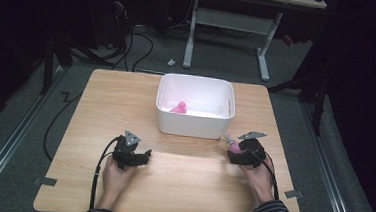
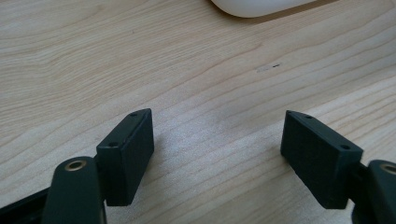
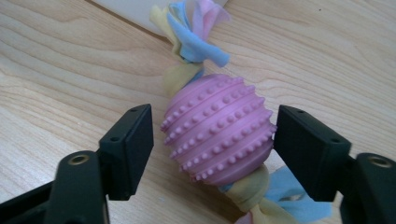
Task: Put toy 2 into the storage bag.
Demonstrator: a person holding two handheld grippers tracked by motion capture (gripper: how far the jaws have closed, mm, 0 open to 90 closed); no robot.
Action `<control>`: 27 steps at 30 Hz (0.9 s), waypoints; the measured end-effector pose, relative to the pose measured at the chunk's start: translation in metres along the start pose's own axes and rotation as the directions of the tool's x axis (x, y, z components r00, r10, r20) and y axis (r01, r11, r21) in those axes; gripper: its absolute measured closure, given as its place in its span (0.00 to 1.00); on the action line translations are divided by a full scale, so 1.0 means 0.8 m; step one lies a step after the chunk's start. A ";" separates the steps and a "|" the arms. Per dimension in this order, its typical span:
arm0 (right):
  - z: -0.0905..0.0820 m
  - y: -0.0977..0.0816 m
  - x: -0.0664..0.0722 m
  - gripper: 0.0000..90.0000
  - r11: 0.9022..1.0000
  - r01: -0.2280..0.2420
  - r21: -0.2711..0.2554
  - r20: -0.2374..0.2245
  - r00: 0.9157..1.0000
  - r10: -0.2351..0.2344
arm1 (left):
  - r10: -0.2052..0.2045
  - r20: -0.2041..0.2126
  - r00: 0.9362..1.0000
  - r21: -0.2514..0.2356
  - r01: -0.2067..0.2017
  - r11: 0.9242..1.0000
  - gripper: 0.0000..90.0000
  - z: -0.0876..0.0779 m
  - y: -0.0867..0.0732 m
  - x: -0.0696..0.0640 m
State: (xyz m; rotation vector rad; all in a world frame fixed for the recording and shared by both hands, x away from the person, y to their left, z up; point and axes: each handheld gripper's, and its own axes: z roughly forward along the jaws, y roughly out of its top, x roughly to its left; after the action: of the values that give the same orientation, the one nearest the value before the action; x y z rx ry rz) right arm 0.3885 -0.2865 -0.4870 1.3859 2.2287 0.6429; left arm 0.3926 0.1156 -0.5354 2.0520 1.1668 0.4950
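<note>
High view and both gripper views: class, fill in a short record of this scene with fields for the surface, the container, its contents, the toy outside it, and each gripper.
surface: wooden table
container: white bin, at the far middle of the table
contents: small pink toy
toy outside: pink knobbed ball on a knotted pastel fabric strip, lying on the table near the bin
right gripper: open, jaws either side of the ball, a gap on the left side
left gripper: open, nothing between its jaws

Pink studded ball [image 3: 218, 130] with yellow, blue, pink fabric tails; white bin [image 1: 195, 107], pink toy [image 1: 179, 108] inside; light wood-grain table [image 1: 170, 185].
</note>
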 end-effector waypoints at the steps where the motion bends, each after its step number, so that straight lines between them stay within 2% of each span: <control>1: -0.001 0.000 0.000 0.38 1.000 0.003 -0.007 0.000 1.000 -0.003 | 0.000 0.000 1.000 0.000 0.000 1.000 0.29 0.000 0.000 0.000; 8: -0.003 -0.001 0.004 0.39 1.000 0.024 -0.008 0.019 1.000 -0.024 | -0.001 0.002 1.000 0.000 0.001 1.000 0.29 0.000 0.000 0.000; 10: -0.004 -0.001 0.004 0.39 1.000 0.025 -0.010 0.012 1.000 -0.025 | 0.000 0.001 1.000 0.000 0.000 1.000 0.29 0.000 0.000 0.000; 15: -0.016 -0.003 0.004 0.39 0.999 0.033 -0.039 0.015 0.999 -0.032 | 0.001 0.000 1.000 0.000 -0.001 1.000 0.29 0.000 0.000 0.000; 27: -0.041 -0.010 0.000 0.39 0.997 0.045 -0.062 -0.004 0.999 -0.045 | 0.001 0.000 1.000 0.000 -0.001 1.000 0.29 0.000 0.000 0.000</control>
State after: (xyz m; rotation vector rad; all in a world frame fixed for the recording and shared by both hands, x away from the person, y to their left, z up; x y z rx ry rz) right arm 0.3639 -0.2943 -0.4658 1.3016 2.2182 0.6946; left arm 0.3926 0.1155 -0.5354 2.0530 1.1657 0.4953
